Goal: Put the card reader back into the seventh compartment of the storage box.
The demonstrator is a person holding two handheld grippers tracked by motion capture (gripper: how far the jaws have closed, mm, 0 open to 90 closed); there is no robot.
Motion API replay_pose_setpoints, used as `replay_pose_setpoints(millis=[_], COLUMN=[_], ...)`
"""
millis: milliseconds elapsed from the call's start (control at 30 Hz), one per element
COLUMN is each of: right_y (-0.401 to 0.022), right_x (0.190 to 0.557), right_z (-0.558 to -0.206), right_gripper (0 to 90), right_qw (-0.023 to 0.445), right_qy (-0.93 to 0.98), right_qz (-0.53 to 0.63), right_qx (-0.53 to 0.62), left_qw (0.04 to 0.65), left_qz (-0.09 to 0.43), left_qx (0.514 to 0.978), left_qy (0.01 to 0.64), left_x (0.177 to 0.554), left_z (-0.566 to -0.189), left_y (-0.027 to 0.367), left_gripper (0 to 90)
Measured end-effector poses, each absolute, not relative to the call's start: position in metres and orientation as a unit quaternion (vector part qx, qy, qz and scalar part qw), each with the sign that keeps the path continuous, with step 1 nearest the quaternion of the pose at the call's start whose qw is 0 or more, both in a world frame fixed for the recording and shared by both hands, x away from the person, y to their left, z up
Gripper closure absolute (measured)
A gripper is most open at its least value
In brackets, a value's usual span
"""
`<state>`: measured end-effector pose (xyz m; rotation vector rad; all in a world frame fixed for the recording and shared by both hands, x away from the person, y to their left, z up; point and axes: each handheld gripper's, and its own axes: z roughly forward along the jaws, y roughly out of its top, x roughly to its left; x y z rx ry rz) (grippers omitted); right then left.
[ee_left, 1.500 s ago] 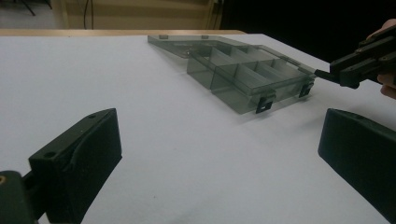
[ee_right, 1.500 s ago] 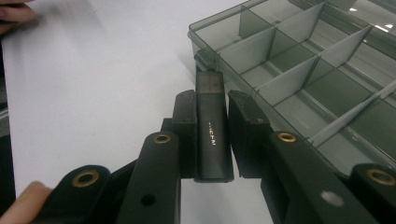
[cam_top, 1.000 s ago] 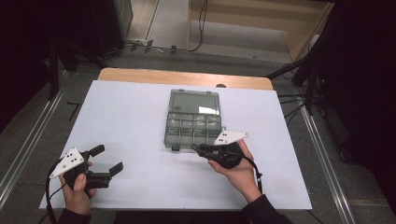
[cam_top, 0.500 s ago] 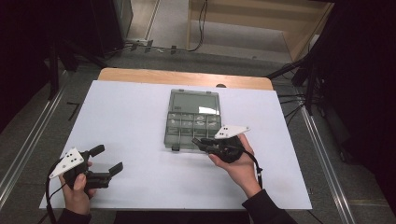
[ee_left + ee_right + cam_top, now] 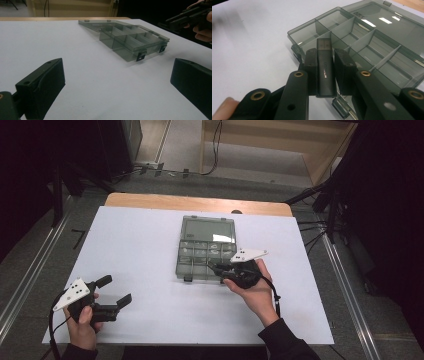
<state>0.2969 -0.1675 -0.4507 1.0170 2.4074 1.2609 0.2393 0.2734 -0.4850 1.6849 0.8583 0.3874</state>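
A smoky clear compartment box (image 5: 183,262) lies open in the middle of the white table, its lid (image 5: 209,230) folded flat behind it. My right gripper (image 5: 216,268) hovers at the box's near right corner. In the right gripper view this gripper (image 5: 326,57) is shut on a small black stick (image 5: 325,72) with pale lettering, whose tip points over the dividers of the box (image 5: 362,42). My left gripper (image 5: 115,290) rests at the front left, open with nothing between its jaws, and far from the box (image 5: 130,42).
The white table sheet (image 5: 140,240) has bare room left of the box and in front of it. A wooden strip (image 5: 150,200) runs along the far edge. The other hand with its gripper (image 5: 186,16) shows at the upper right of the left gripper view.
My right gripper, still holding the black stick, has edged a little toward the box's near right corner. The left gripper has stayed where it was.
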Motion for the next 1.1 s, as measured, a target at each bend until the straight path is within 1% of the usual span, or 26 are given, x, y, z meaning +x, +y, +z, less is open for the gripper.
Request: replay_pose_setpoints(millis=[767,1033,1100], right_y=[-0.163,-0.159,-0.158], right_x=[0.314,0.320,0.320], right_z=[-0.459,-0.465,-0.466], right_gripper=[71.3,71.1,70.9], right_qw=[0.109,0.114,0.123], right_qy=[0.813,0.813,0.814], right_qz=[0.424,0.408,0.401], right_qx=[0.385,0.399,0.403], left_qw=[0.569,0.570,0.569], left_qz=[0.165,0.165,0.165], left_qx=[0.719,0.717,0.719], left_qy=[0.364,0.364,0.364], left_x=[0.239,0.239,0.239], left_z=[-0.485,-0.485,-0.485], left_y=[0.274,0.274,0.274], left_gripper=[0.0,0.0,0.0])
